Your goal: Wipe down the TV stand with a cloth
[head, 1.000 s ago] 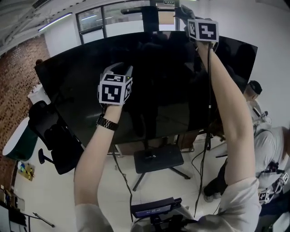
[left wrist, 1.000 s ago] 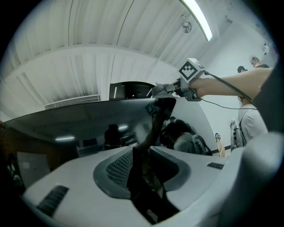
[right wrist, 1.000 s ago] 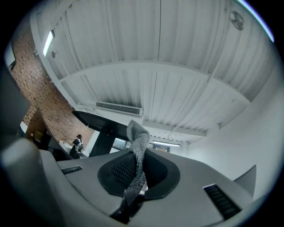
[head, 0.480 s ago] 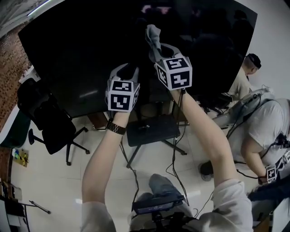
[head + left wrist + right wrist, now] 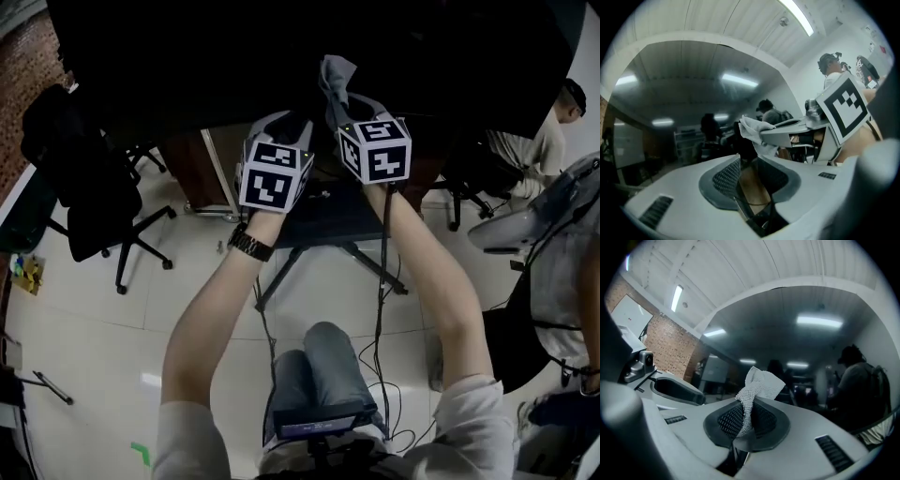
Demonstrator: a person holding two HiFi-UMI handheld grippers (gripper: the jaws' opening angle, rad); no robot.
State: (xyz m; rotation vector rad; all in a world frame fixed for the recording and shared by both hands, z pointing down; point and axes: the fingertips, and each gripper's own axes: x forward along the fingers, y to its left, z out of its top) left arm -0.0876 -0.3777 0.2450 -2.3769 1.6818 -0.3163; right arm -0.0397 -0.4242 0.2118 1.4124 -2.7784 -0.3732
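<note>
Floor here is pale glossy tile (image 5: 112,347), and the TV stand (image 5: 328,214) sits right on it with its dark shelf and splayed legs. A black office chair (image 5: 89,178) stands on its casters off to the left, and some thin black cables (image 5: 370,375) lie loose on the tile near the stand.

A black office chair (image 5: 80,178) stands on the pale floor (image 5: 84,319) at nine o'clock. A brick wall (image 5: 21,39) shows at ten o'clock, a person (image 5: 534,150) at two o'clock, a green floor mark (image 5: 141,454) at seven o'clock.
</note>
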